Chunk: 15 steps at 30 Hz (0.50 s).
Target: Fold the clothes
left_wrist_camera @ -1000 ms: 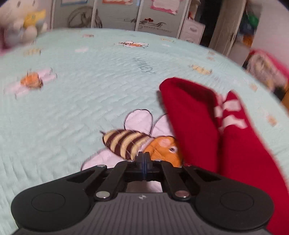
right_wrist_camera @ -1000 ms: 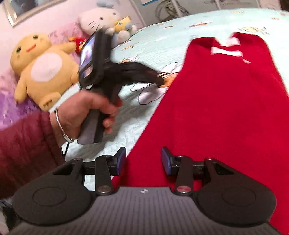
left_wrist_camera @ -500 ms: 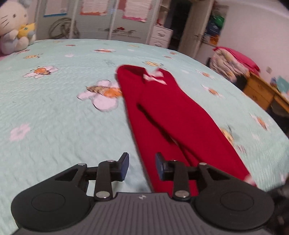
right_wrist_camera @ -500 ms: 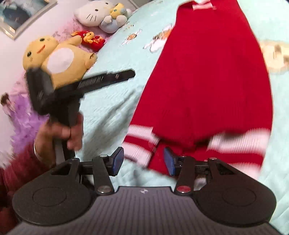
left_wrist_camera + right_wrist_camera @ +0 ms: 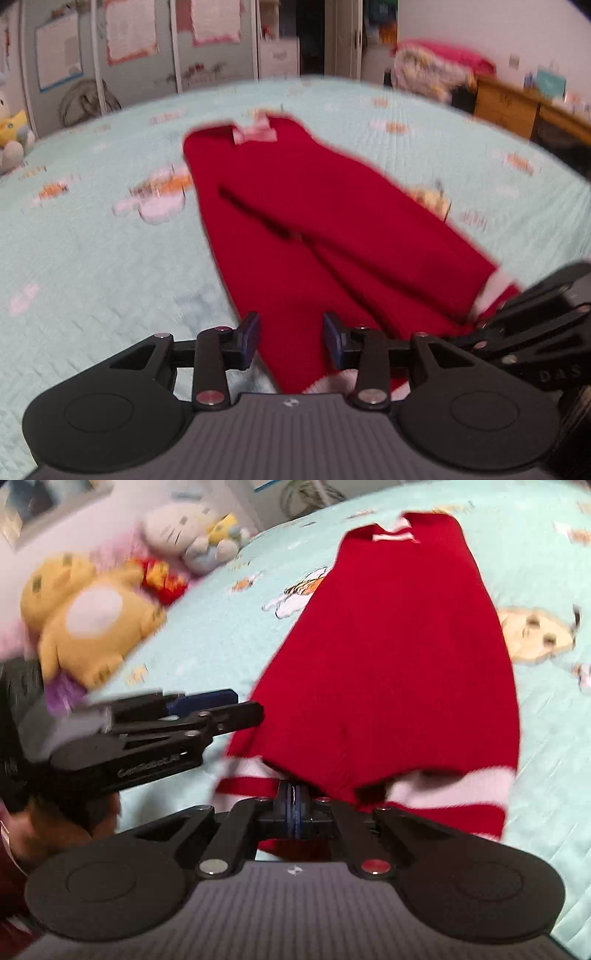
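A mint bedspread covers the bed, and your red sweater lies lengthwise on it, sleeves folded inward, collar at the far end. Half a second ago both hand-held grippers hovered spread apart above the hem. Now your right hand-held gripper has clenched on the striped hem, so a lengthwise fold looks likely. Your left hand-held gripper remains released, just above the near edge.

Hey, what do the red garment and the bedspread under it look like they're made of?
Red garment: probably a soft knit, matte and fuzzy-edged with white stripes at the hem; blur hides the weave. Bedspread: likely quilted cotton-type fabric, pale green, matte, with stitched ridges and printed bees.
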### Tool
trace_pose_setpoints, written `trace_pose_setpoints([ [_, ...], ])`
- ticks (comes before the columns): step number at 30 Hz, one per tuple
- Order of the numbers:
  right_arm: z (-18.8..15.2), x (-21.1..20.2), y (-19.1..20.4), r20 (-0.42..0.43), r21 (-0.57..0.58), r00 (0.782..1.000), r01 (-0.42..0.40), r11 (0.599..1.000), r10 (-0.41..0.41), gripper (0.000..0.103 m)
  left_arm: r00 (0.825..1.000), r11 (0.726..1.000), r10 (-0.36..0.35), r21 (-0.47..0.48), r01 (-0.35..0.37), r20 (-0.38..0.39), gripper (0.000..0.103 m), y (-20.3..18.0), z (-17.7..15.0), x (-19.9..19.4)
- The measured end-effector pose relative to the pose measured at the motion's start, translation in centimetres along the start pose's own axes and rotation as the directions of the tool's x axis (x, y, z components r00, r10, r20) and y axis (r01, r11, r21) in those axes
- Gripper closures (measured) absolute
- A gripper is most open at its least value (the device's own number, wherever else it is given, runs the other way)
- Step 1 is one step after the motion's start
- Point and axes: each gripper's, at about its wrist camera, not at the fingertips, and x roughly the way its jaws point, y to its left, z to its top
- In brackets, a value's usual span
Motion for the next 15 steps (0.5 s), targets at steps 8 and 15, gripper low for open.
trace_pose_setpoints([
  [8,0.2,-0.9,-1.8,-0.057,0.091,0.994,-0.087,0.992,0.092,0.1,1.0,0.999,-0.008,-0.046,0.008,0.0,0.05,-0.2,1.1,-1.1],
  [15,2.2,-6.3,-2.5,0.085,0.095,0.987,-0.147,0.985,0.139,0.083,0.999,0.996,-0.031,-0.082,0.033,0.027,0.05,-0.8,2.8,-2.1],
])
